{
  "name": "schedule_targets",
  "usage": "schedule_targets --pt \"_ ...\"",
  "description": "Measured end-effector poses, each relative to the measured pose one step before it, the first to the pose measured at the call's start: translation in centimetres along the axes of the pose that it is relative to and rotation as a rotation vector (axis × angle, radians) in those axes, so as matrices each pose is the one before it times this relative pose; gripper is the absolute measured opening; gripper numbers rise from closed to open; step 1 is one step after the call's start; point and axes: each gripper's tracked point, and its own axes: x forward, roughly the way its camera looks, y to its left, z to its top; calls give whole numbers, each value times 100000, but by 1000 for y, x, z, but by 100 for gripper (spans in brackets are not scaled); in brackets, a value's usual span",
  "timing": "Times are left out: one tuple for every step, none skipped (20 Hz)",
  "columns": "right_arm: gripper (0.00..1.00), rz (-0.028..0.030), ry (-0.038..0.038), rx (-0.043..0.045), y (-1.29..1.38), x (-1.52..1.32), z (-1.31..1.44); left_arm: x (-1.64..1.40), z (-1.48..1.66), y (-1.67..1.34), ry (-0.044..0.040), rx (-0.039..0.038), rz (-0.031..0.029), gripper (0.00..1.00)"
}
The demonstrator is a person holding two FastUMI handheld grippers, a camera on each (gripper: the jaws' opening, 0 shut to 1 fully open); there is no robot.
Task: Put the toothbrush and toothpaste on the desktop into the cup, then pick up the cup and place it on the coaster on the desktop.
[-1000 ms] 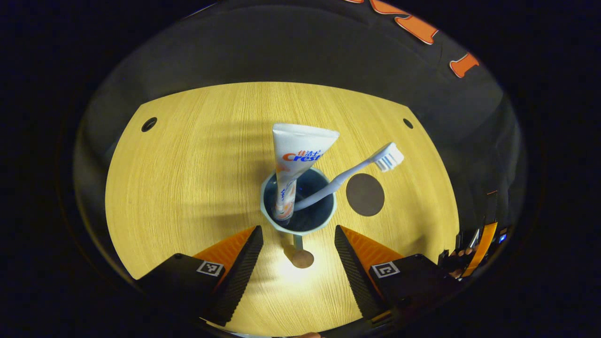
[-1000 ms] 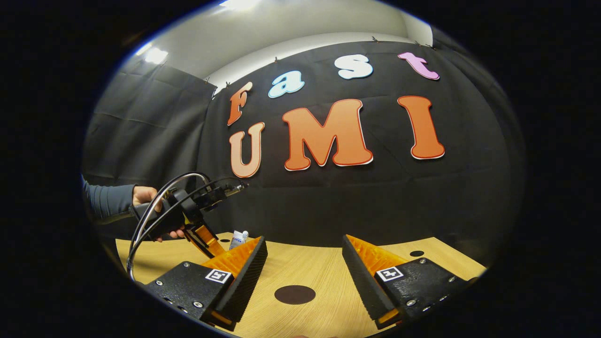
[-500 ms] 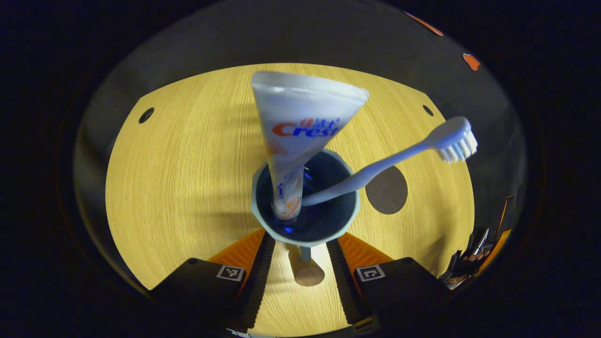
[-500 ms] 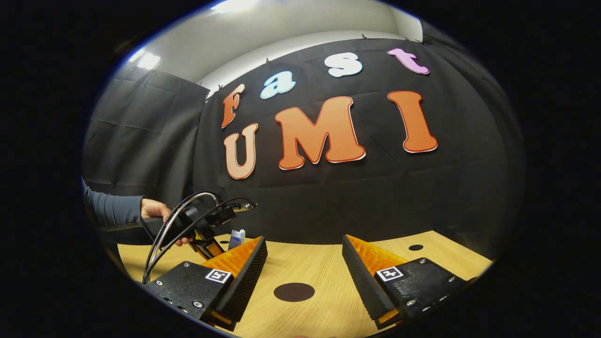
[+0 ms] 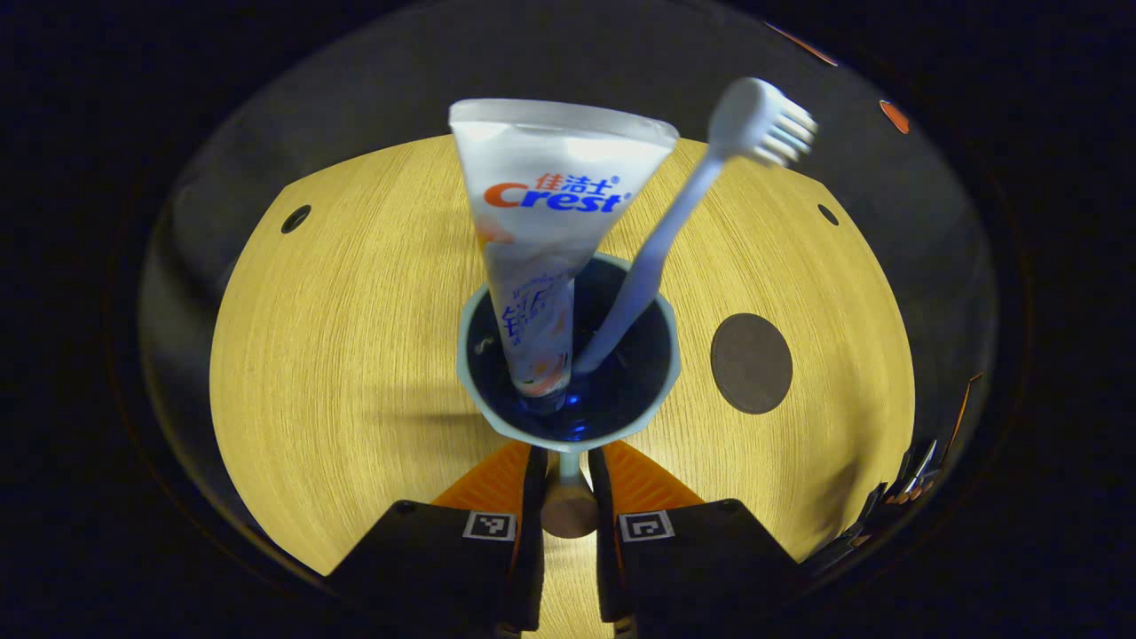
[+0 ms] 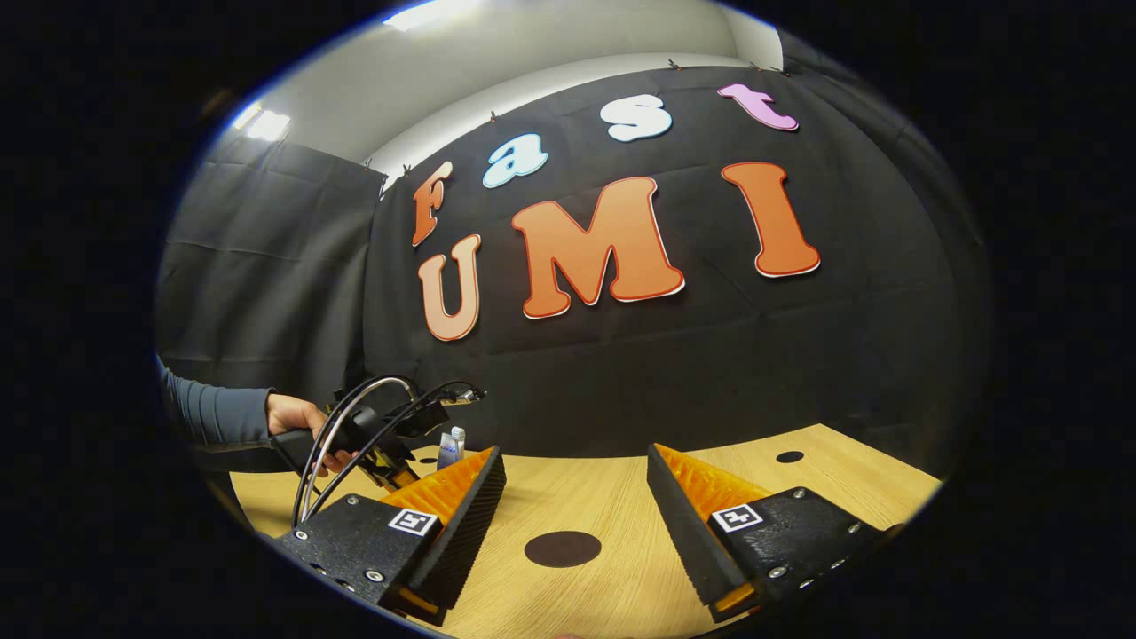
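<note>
In the left gripper view, the left claw [image 5: 560, 497] is closed on the handle [image 5: 565, 486] of the cup [image 5: 568, 359]; both fingers press against the handle from either side. The cup is pale blue-grey outside and dark blue inside, and it stands just ahead of the fingertips over the wooden tabletop [image 5: 337, 319]. Whether its base rests on the tabletop or is raised cannot be determined.

Contents of the cup:
- The toothpaste [image 5: 550, 240] stands cap-down, with its flat crimped end uppermost.
- The toothbrush [image 5: 674, 231] stands handle-down beside the toothpaste and tilts to the right, with its bristle head above the rim.

The coaster [image 5: 751, 363], a dark round disc, lies flat on the tabletop to the right of the cup and apart from it.

In the right gripper view, the right claw [image 6: 575, 524] is held with its fingers wide apart and nothing between them. The coaster [image 6: 562, 548] lies on the tabletop [image 6: 612, 568] below the gap. At the far left, a hand [image 6: 297, 424] with a dark sleeve [image 6: 213, 413] grips the left claw's body, with black cables looping over it. The top of the toothpaste [image 6: 450, 444] is visible just beside that device.
</note>
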Motion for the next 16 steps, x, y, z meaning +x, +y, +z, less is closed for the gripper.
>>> schedule_targets --pt "96 -813 -15 292 -244 -112 124 -1342 -347 -665 -205 -352 283 29" --pt "96 -190 -259 516 -142 -191 101 -128 -218 571 -676 169 15 29" --pt "96 -501 111 460 -91 -179 -17 765 -752 -920 51 144 -147 28" --pt "96 -711 170 354 -230 -122 5 401 -1 -165 -229 -151 -137 28" --pt "96 -550 0 103 -227 -54 -95 -407 248 121 -188 268 -361 28" --pt "96 -839 -163 -48 -306 -179 198 -34 132 -16 -667 -101 -326 29" --pt "96 -331 -313 -141 -85 -223 64 -173 244 59 -870 1076 -363 28" --pt "96 -750 2 -203 -240 -232 58 -200 315 -78 -1224 309 -339 28" --pt "96 -705 86 -290 -307 -170 10 -609 413 -77 -685 757 -408 28" --pt "96 -803 -153 -358 -302 -340 -13 -330 385 5 -844 346 -712 28" --pt "96 -1154 -252 -167 -408 -194 208 -266 523 -21 -606 1244 -711 28" --pt "96 -794 -246 97 -360 -376 190 -211 530 -181 -1058 1329 -1045 28" --pt "96 -909 -144 321 -311 -149 106 -162 344 -164 -951 1917 -421 27" --pt "96 -533 -242 439 -226 -241 115 -73 569 -315 -646 1063 132 28" --pt "96 -654 -129 360 -317 -253 38 81 240 -465 -472 1293 -207 28" --pt "96 -726 114 332 -334 -140 22 -95 420 -389 -448 1093 -811 28"
